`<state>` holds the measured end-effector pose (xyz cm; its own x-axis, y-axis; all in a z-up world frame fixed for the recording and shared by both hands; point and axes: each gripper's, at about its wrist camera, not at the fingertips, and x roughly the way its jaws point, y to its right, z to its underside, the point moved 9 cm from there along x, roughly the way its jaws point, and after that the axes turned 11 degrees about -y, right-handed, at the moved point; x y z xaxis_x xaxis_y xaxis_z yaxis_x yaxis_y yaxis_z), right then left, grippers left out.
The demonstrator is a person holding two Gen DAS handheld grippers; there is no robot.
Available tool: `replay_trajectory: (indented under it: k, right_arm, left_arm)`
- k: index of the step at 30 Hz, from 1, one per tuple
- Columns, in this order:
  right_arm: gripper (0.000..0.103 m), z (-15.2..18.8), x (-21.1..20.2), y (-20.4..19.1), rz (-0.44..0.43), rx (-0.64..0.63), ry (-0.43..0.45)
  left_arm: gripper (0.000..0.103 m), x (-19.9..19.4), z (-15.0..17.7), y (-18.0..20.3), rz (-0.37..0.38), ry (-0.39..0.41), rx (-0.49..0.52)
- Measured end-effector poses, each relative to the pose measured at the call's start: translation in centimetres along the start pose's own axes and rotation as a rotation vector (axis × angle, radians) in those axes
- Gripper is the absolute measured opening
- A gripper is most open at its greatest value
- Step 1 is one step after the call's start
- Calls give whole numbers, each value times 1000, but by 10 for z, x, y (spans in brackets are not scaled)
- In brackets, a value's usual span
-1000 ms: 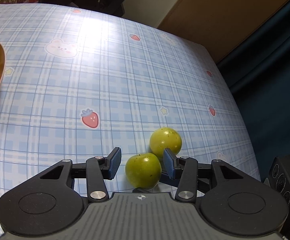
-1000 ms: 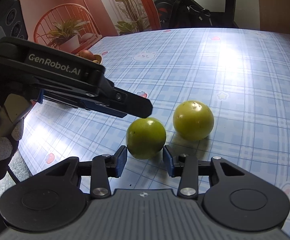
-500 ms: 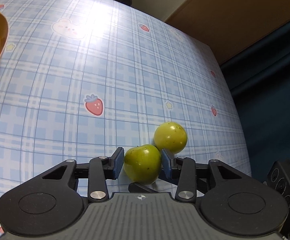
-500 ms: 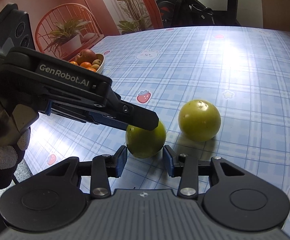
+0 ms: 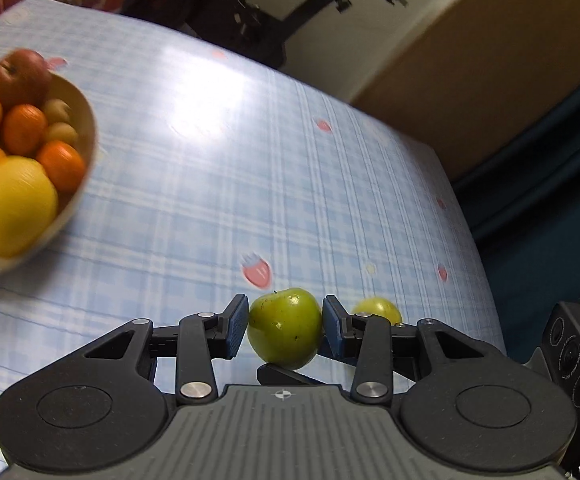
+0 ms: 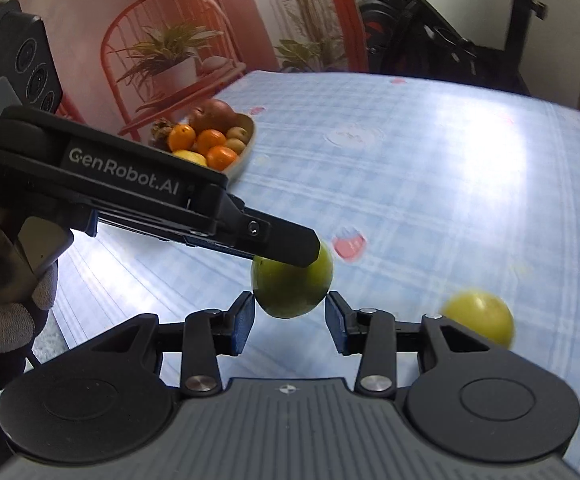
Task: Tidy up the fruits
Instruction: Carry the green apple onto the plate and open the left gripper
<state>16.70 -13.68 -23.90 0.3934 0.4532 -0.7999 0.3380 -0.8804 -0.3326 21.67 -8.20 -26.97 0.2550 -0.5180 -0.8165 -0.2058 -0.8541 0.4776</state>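
I have the left gripper clamped on the round green apple: its jaws have just been closing and the blue pads now squeeze the fruit on both flanks. The right gripper comes at the same apple from another side, and in its own view its pad tips press the lower flanks of the fruit, so both tools grip it at once; one black finger of the left tool lies across the top of the apple there. A gloved hand holds the left tool at the edge of that view. The second yellow-green fruit sits alone on the blue checked tablecloth, just behind the left gripper's right-hand finger and off to the right in the right wrist view. The shallow cream bowl stands well apart at the far left of the table, heaped with oranges, a red apple, a large yellow fruit and small tan ones. Both views are smeared with motion blur.
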Motion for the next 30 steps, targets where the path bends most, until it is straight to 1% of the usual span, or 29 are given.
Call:
replay_trajectory:
  k: [4,7,10,12,16,20,21,23,26,28,30]
  right_arm:
    - [42,-40,14,-27,-48,-55,24]
    - [42,-68,29,-51,-74,-103,25]
    - [42,-91,47,-77,-89,-166,24]
    - [42,-104,60,-89,-106,-184,21]
    - [42,-128,87,-112,-111,-227,-10]
    - [42,-141,109,-126,-110,-256,-27]
    - [42,-142,113,-128,-109,-258,-37]
    - [42,-144,121,-130,-97,-265,-58]
    - [42,-144,130,-132,-77,-286,-72]
    - [42,-145,133,-130,-71,-269,-68]
    - [44,-147,136,-127,-83,-248,-75]
  left_arm:
    - [43,-36,-20,-28,-22,73,-20]
    - [43,-61,-31,-54,-31,119,-65]
    - [43,-82,-41,-83,-42,146,-101]
    - [43,-97,-48,-100,-58,163,-112]
    - [43,-109,-60,-132,-67,178,-159]
    - [43,-116,-69,-157,-63,197,-189]
    - [43,-120,-68,-166,-56,197,-203]
    - [43,-116,-68,-177,-40,193,-226]
    - [43,-111,-65,-184,-18,185,-242]
    - [41,-110,-66,-188,-16,197,-243]
    - [41,-109,-68,-193,-11,210,-254]
